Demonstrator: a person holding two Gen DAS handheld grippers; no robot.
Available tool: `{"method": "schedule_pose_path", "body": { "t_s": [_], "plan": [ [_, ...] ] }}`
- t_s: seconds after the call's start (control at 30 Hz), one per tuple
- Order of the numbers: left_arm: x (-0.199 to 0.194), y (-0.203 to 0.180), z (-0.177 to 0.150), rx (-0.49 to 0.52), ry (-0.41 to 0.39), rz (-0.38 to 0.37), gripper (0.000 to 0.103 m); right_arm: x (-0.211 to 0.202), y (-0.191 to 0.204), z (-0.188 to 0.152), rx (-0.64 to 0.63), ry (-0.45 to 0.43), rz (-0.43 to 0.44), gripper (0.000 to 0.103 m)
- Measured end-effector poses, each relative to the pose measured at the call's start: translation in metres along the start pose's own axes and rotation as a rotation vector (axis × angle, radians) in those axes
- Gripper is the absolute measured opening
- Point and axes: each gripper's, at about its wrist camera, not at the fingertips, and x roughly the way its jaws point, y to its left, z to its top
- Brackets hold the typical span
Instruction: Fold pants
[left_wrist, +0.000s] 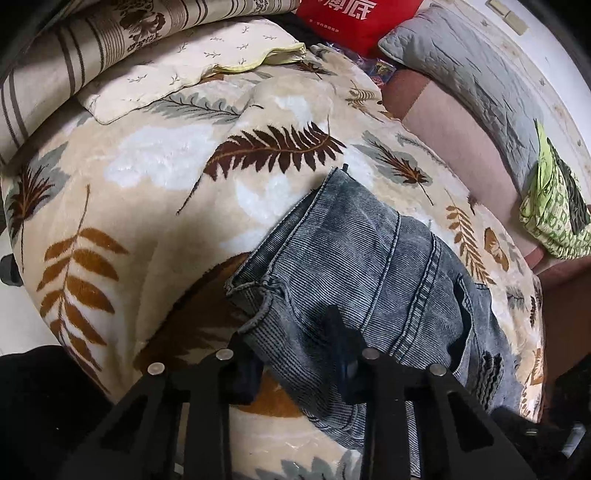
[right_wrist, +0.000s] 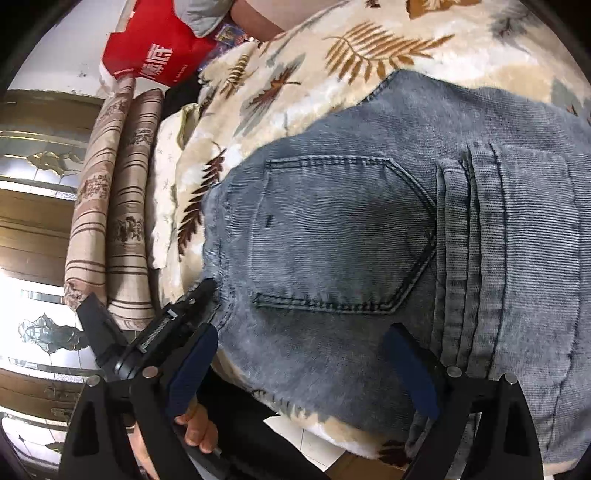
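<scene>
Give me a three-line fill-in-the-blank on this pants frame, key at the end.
1. The jeans lie on a blanket printed with ____.
2. The bag behind the blanket is ____ in colour.
3. In the right wrist view, a back ____ of the jeans faces up.

Missing words: leaves; red; pocket

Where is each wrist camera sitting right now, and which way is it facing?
Left wrist: on the left gripper, angled down at a jeans corner; only its fingers show.
Right wrist: on the right gripper, angled down at the back pocket; the left gripper and a hand show.
Shared: jeans, leaf blanket, red bag.
</scene>
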Motion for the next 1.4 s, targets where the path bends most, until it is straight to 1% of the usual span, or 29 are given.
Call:
{"method": "schedule_pose_path", "body": {
  "t_s": [0.03,0.07,0.17,0.23,0.33,0.4,0.5,0.57,0.63,0.73,0.83,0.9,0.93,1.03,1.07,1.13,1.17,1.2,1.23,1.27,1.3,1.33,1.37,1.4],
  "plan": [
    [0.001,-0.001,0.0,0.003,0.0,0.001,0.027,0.012,-0.007,0.001,0.016,0.026,-0.005,0.095],
    [0.0,-0.001,0.0,0.008,-0.004,0.005,0.025,0.017,-0.007,0.0,0.015,0.018,0.003,0.098],
    [0.0,-0.002,0.0,0.015,-0.009,0.013,0.019,0.009,0.001,0.0,0.0,0.018,0.001,0.098],
    [-0.003,-0.005,-0.001,0.035,-0.024,0.025,0.014,0.001,0.001,-0.003,0.005,0.008,0.027,0.098],
    [-0.009,-0.009,0.0,0.049,-0.045,0.024,0.01,-0.019,-0.003,-0.01,-0.011,-0.046,0.028,0.098],
    [-0.015,-0.014,0.001,0.069,-0.067,0.021,0.009,-0.04,-0.016,-0.015,0.0,-0.089,0.028,0.098],
    [-0.031,-0.031,0.002,0.118,-0.122,0.023,0.009,-0.078,-0.047,-0.026,0.047,-0.197,0.006,0.098],
    [-0.045,-0.05,0.002,0.175,-0.169,0.024,0.008,-0.104,-0.074,-0.033,0.1,-0.271,-0.006,0.098],
    [-0.058,-0.071,0.0,0.229,-0.209,0.019,0.008,-0.122,-0.099,-0.04,0.15,-0.316,-0.004,0.098],
    [-0.081,-0.114,-0.009,0.35,-0.28,0.006,0.008,-0.144,-0.137,-0.052,0.216,-0.37,0.017,0.098],
    [-0.104,-0.167,-0.034,0.509,-0.353,-0.023,0.008,-0.156,-0.159,-0.064,0.255,-0.425,0.069,0.098],
    [-0.114,-0.203,-0.057,0.622,-0.381,-0.049,0.008,-0.162,-0.171,-0.07,0.278,-0.455,0.102,0.098],
    [-0.117,-0.22,-0.07,0.673,-0.383,-0.07,0.008,-0.167,-0.178,-0.073,0.294,-0.472,0.113,0.098],
    [-0.118,-0.265,-0.116,0.816,-0.353,-0.137,0.008,-0.185,-0.201,-0.082,0.332,-0.523,0.143,0.098],
    [-0.113,-0.279,-0.137,0.87,-0.324,-0.161,0.008,-0.193,-0.21,-0.087,0.355,-0.552,0.153,0.098],
    [-0.096,-0.295,-0.165,0.938,-0.253,-0.177,0.009,-0.208,-0.227,-0.096,0.405,-0.606,0.165,0.098],
    [-0.074,-0.304,-0.185,0.992,-0.158,-0.176,0.009,-0.213,-0.232,-0.101,0.424,-0.623,0.17,0.098],
    [-0.058,-0.308,-0.197,1.022,-0.084,-0.168,0.01,-0.217,-0.239,-0.104,0.447,-0.637,0.175,0.098],
    [-0.033,-0.31,-0.213,1.058,0.038,-0.147,0.015,-0.218,-0.247,-0.107,0.472,-0.641,0.176,0.098],
    [-0.017,-0.308,-0.222,1.077,0.11,-0.127,0.017,-0.22,-0.253,-0.109,0.485,-0.639,0.178,0.098],
    [-0.01,-0.305,-0.226,1.092,0.127,-0.123,0.017,-0.22,-0.256,-0.11,0.491,-0.637,0.187,0.098],
    [-0.018,-0.301,-0.223,1.089,0.096,-0.166,0.019,-0.221,-0.256,-0.11,0.487,-0.635,0.19,0.098],
    [-0.027,-0.299,-0.214,1.063,0.109,-0.212,0.022,-0.222,-0.254,-0.109,0.474,-0.63,0.177,0.098],
    [-0.034,-0.296,-0.205,1.036,0.135,-0.253,0.03,-0.222,-0.251,-0.107,0.458,-0.624,0.159,0.098]
  ]
}}
